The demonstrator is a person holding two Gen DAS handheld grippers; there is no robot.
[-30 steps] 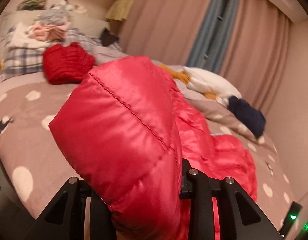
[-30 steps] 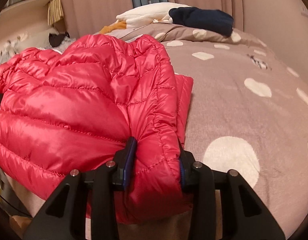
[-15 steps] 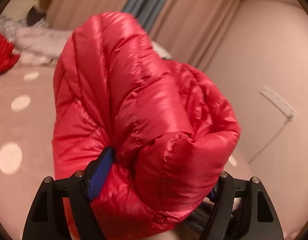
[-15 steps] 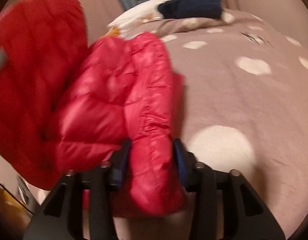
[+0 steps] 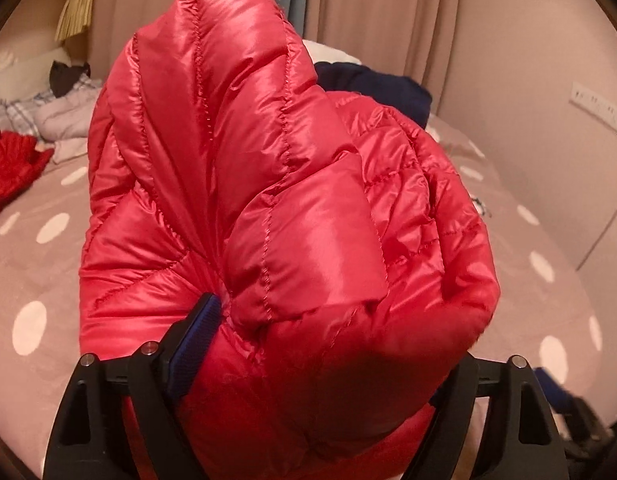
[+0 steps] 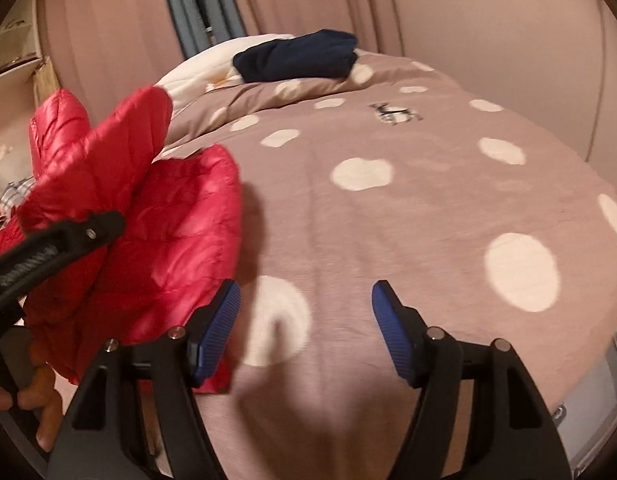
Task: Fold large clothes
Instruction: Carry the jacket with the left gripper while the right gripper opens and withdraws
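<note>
- The left hand-held gripper [image 5: 308, 360], at the bottom of its own view, has just been opening its jaws and they stand wide, with the bunched red puffer jacket [image 5: 268, 200] between them; whether the pads press on the fabric cannot be told, as the right pad is hidden behind it.
- The right hand-held gripper [image 6: 306, 332], low in its view, has also just been opening; its jaws are parted with nothing between them, only the dotted bedspread [image 6: 408, 208] behind.
- The jacket [image 6: 140, 240] sits at the left of the right wrist view, bundled into a thick wad beside the left tool and a person's fingers [image 6: 44, 408].
- Judging by this, the folding looks largely done: the jacket is compact, not spread out.
- What seems left is to set the bundle down, perhaps near the dark folded garment [image 6: 296, 60] at the top of the frame.
</note>
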